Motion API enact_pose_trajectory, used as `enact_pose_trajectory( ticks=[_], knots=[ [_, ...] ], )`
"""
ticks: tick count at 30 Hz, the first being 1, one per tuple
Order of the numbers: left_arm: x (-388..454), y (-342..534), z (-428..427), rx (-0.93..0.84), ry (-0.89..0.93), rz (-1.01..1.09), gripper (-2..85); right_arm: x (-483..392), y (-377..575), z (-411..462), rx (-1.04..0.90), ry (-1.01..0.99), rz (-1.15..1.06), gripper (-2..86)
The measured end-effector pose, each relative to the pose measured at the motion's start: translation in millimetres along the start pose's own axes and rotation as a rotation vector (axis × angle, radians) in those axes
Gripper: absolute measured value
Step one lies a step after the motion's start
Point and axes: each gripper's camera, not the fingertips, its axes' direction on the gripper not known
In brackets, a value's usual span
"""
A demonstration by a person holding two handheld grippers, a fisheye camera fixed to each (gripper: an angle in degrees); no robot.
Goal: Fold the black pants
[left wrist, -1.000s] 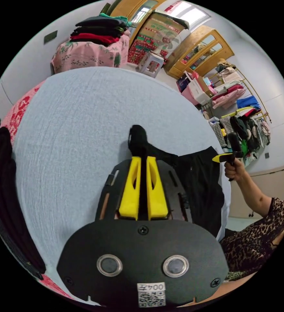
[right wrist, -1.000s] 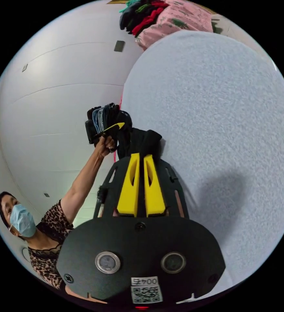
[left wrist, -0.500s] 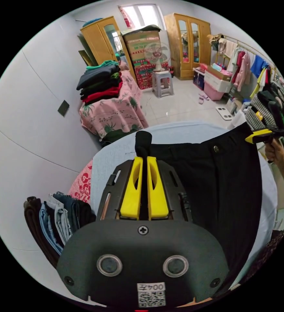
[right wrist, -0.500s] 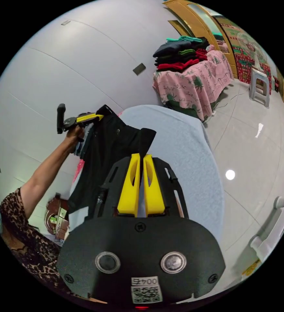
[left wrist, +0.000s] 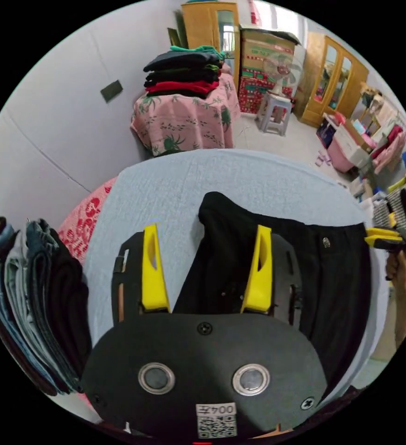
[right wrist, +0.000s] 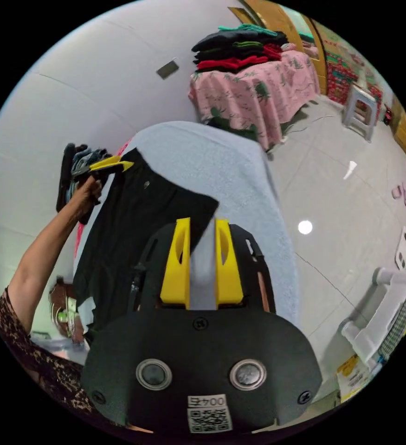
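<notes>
Jaws of both the left gripper (left wrist: 206, 259) and right gripper (right wrist: 202, 248) stand apart, gripping nothing, over black fabric pants (left wrist: 323, 282) spread on the pale blue cloth-covered surface (left wrist: 175, 190).

place: home room | signs: wooden wardrobes (left wrist: 210, 23), clothes rack (left wrist: 400, 153), folded clothes stack (left wrist: 182, 69)

Folded clothes (left wrist: 182, 74) sit stacked on a pink floral cloth (left wrist: 184, 125); a white stool (left wrist: 273, 112) stands near wooden cabinets (left wrist: 332, 81).
</notes>
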Motion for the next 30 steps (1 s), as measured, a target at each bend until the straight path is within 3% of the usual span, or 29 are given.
enact_pose_trajectory(
  ticks=[5, 12, 16, 20, 25, 30],
  knots=[
    [-41.1, 47.9, -41.7, 0.111, 0.204, -0.064, 28.1, -19.0, 30.8, -35.5, 0.042, 0.003, -0.034, 16.1],
    [-60.4, 183.8, -109.1, 0.125, 0.236, -0.017, 25.1, -101.5, 152.4, -37.1, -0.141, -0.074, -0.228, 9.4],
    [-58.2, 328.8, -148.9, 0.087, 0.241, -0.044, 18.9, -151.2, 245.7, -5.4, -0.368, -0.121, -0.248, 0.7],
    [-51.2, 499.7, -189.0, 0.087, 0.292, -0.186, 4.4, -200.9, 321.2, 22.5, -0.558, 0.001, -0.300, -0.4],
    [-23.2, 680.5, -221.1, -0.044, 0.226, -0.356, 1.7, -252.1, 384.6, 52.4, -0.672, 0.142, -0.397, -0.7],
    [-1.3, 840.0, -244.1, -0.147, 0.220, -0.542, 4.0, -257.7, 392.6, 62.1, -0.636, 0.195, -0.382, -0.5]
  ],
)
